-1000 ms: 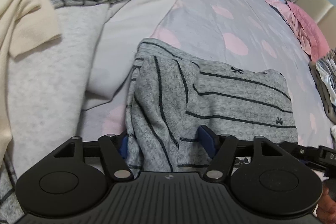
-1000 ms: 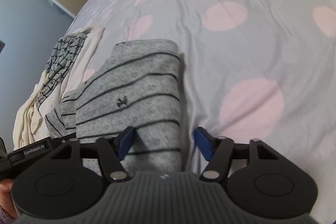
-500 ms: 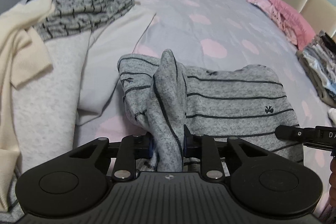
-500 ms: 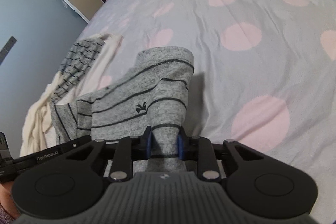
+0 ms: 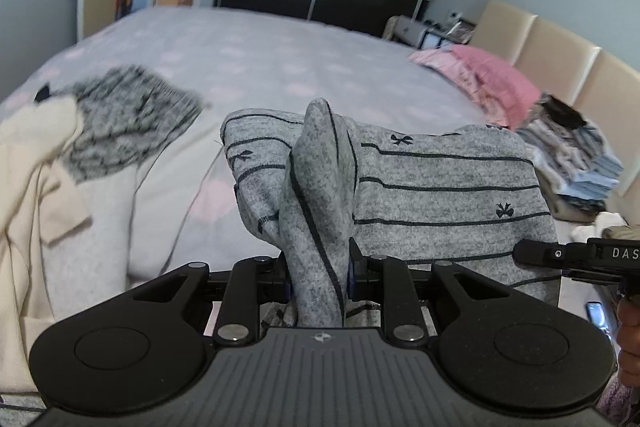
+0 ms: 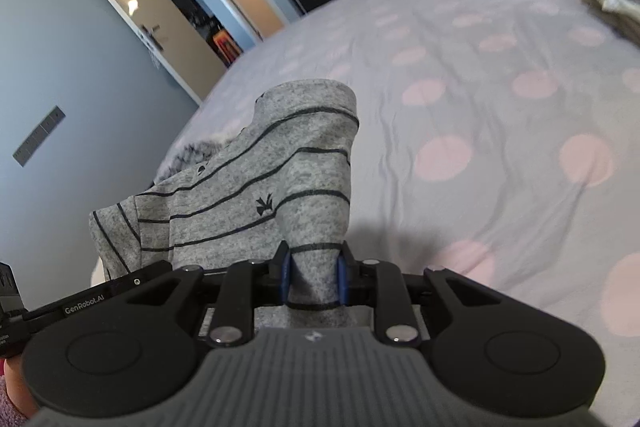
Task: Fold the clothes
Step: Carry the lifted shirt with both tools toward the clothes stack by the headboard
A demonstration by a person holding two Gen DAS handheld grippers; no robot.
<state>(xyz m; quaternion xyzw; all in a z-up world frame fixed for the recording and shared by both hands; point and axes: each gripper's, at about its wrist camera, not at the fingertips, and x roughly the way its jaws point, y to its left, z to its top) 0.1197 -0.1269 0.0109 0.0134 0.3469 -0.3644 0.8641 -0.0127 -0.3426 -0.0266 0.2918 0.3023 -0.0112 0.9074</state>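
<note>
A grey knit garment with thin dark stripes and small bow marks (image 5: 440, 183) hangs lifted above the bed between both grippers. My left gripper (image 5: 318, 273) is shut on a bunched fold at the garment's left end. My right gripper (image 6: 312, 281) is shut on the garment's (image 6: 256, 187) right end, which rises in a fold above the jaws. The other gripper's black body shows at the right edge of the left wrist view, and at the left edge of the right wrist view.
The bed has a lilac cover with pink dots (image 6: 500, 131). Unfolded cream and grey clothes (image 5: 60, 163) lie at its left. A pink pile (image 5: 492, 83) and a stack of folded clothes (image 5: 572, 155) sit by the beige headboard (image 5: 560, 43). Dark wardrobe doors stand behind.
Both grippers went from open around the flat garment to shut on its near edge. They have since risen and tilted up, lifting the garment off the cover.
</note>
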